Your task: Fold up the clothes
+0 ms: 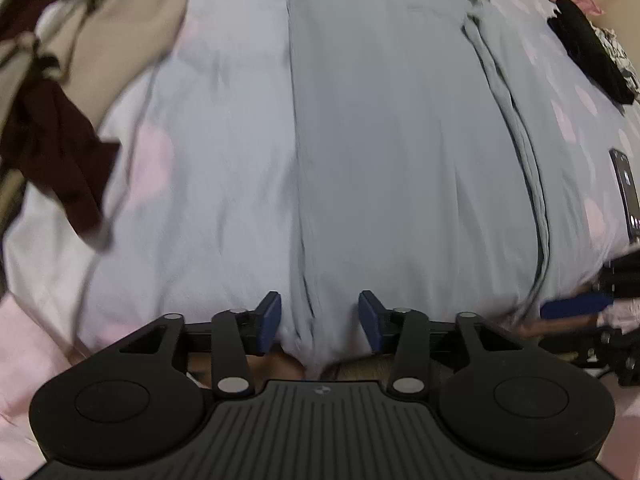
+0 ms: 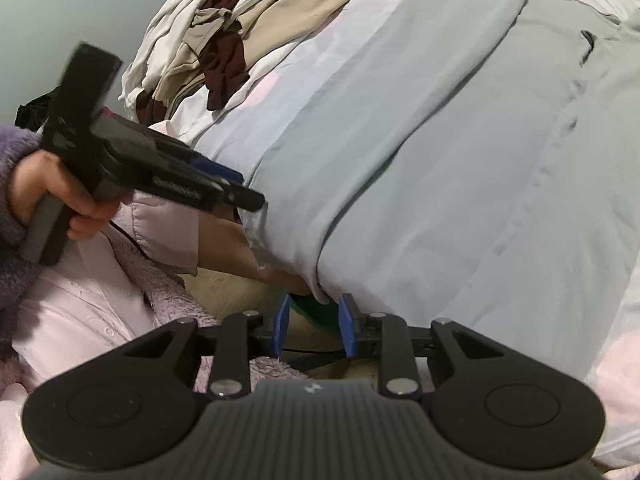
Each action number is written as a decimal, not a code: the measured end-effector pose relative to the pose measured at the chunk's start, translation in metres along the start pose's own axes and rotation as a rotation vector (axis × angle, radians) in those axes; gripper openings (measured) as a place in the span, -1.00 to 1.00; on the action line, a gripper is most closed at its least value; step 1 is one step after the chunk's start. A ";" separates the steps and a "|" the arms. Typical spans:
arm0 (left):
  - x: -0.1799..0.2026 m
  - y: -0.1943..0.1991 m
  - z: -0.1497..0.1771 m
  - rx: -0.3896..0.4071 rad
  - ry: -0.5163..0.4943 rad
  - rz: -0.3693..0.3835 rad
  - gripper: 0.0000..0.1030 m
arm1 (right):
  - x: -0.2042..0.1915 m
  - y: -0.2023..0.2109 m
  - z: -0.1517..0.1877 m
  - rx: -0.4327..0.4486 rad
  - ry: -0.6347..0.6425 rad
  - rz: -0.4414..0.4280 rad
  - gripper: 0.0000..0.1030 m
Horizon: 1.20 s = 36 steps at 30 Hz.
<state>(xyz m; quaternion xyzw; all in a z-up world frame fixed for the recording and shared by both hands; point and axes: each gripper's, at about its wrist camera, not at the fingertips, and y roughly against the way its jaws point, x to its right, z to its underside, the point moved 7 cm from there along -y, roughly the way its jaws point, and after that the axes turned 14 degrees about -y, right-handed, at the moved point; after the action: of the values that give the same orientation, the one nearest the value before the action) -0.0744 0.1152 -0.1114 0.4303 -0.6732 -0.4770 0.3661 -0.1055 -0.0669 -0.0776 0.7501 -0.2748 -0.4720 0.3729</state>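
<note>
Lengthwise, the grey garment stretches away across the bed.

two grippers, one grey garment (spread flat), one phone

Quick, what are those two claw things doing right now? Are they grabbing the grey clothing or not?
Left gripper: open, jaws apart around the hem of the grey garment, not pinching it.
Right gripper: open, the garment's edge just ahead of it, nothing held.

Open room over grey garment; clothes pile crowding left.
</note>
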 end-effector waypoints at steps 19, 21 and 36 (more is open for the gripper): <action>0.023 0.034 -0.007 0.053 -0.113 0.076 -0.93 | 0.007 0.014 -0.008 0.098 -0.118 -0.018 -0.38; 0.038 0.040 -0.014 0.054 -0.167 0.090 -0.93 | 0.011 0.020 -0.013 0.139 -0.158 -0.012 -0.38; 0.114 0.008 -0.053 0.026 -0.392 0.177 -0.94 | 0.027 0.015 -0.048 0.178 -0.419 -0.150 -0.38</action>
<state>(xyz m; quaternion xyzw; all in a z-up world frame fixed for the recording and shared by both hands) -0.0698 -0.0070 -0.0801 0.2731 -0.7728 -0.5091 0.2629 -0.0517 -0.0817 -0.0662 0.6841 -0.3300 -0.6177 0.2039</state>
